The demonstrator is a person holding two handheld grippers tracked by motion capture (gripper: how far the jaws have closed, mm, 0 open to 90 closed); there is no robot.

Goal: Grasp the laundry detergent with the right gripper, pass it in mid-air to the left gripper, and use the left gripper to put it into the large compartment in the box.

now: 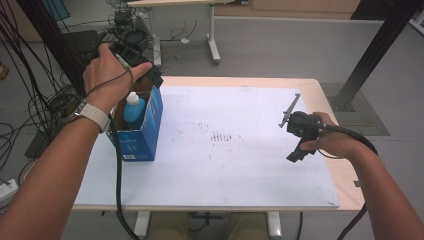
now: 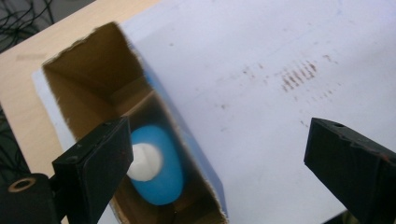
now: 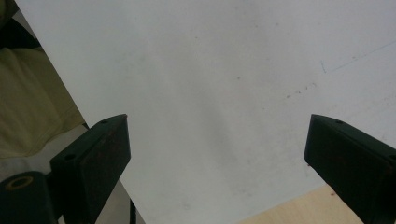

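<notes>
A blue cardboard box (image 1: 142,125) stands upright with its top open at the left end of the bench (image 1: 320,95), on the white sheet (image 1: 225,165) that covers most of the benchtop. Inside it a blue bottle (image 1: 134,109) with a white cap (image 1: 132,97) stands upright against the box's inner walls; in the left gripper view the bottle (image 2: 161,172) shows from above, deep in the brown interior of the box (image 2: 93,84), its cap (image 2: 145,162) pointing up toward the camera. The left gripper (image 1: 145,70) hangs above the open top of the box, held in the left hand (image 1: 107,75), apart from the bottle. Its jaws are spread wide with nothing between them: one jaw shows over the box's opening, the other over the bare sheet beside it. The right gripper (image 1: 295,155) is held in the right hand (image 1: 335,142) near the right end of the bench, well apart from the box, pointed down toward the near side of the sheet. Its jaws too stand wide apart and hold nothing, with plain white sheet (image 3: 210,93) below them and the wooden edge of the bench (image 3: 299,210) at the bottom of the right gripper view
</notes>
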